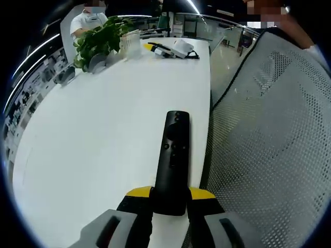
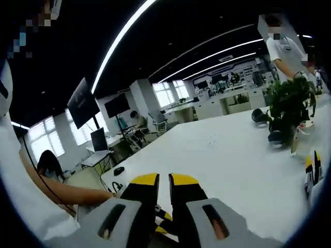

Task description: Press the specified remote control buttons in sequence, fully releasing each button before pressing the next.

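Left gripper view looks along a long white desk [image 1: 98,139], and the left gripper [image 1: 169,199] has its yellow-tipped fingers [image 1: 137,193] clamped on the near end of a slim black remote control with small dark buttons [image 1: 173,155]. The remote points away from the camera, its button face up, its far end close to the desk's right edge. Beside that edge stands a grey perforated mesh chair back [image 1: 269,144]. Far down the desk are a leafy green potted plant [image 1: 98,39] and a pile of white and yellow equipment [image 1: 173,49].

In the right gripper view, the right gripper [image 2: 164,188] hangs above the same white desk [image 2: 222,155] with its yellow-tipped fingers [image 2: 145,181] close together, a thin gap between them and nothing held. It points out into the office rather than at the remote, and the plant [image 2: 289,103] sits to its right.

As for progress, the remote is gripped and presented, but no finger touches a button, and nothing shows whether any press has been made. By my reading the sequence is at or near its start: the right gripper must first come over the button face.
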### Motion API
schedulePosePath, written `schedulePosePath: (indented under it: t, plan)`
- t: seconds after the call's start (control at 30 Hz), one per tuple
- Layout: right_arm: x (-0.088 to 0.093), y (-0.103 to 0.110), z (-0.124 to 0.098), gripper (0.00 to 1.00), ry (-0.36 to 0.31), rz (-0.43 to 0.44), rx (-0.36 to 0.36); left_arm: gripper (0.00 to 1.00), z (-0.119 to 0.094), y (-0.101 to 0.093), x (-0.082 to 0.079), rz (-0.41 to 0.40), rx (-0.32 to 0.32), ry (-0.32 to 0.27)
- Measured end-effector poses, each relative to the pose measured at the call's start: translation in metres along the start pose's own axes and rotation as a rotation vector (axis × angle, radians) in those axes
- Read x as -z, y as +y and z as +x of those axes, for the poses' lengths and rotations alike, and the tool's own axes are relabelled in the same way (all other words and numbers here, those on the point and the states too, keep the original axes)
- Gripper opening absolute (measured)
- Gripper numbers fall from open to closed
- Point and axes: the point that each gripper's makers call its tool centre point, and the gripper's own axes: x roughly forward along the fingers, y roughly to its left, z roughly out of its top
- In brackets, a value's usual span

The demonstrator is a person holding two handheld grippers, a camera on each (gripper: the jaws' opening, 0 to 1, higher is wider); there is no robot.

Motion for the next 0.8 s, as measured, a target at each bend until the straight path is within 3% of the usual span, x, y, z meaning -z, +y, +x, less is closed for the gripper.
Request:
schedulePosePath:
  t: [0.17,0.23,0.3,0.5,0.7,0.8]
  plan:
    - [-0.01,-0.007,-0.008,0.38,-0.059,-0.109,0.07,0.25,0.0,0.0,0.0,-0.002,-0.001,-0.002]
    - [-0.012,-0.015,-0.013,0.52,-0.089,-0.153,0.109,0.25,0.0,0.0,0.0,-0.003,-0.002,-0.003]
    - [-0.007,-0.022,-0.015,0.64,-0.074,-0.146,0.133,0.25,0.0,0.0,0.0,-0.003,-0.002,-0.003]
    - [0.002,-0.045,-0.024,0.87,-0.06,-0.177,0.228,0.25,0.0,0.0,0.0,0.0,-0.003,-0.005]
    - [0.013,-0.057,-0.027,0.99,-0.039,-0.189,0.287,0.25,0.001,0.0,0.0,-0.001,-0.003,-0.007]
    - [0.018,-0.065,-0.028,1.0,-0.029,-0.157,0.335,0.25,0.0,0.0,0.0,-0.001,-0.002,-0.009]
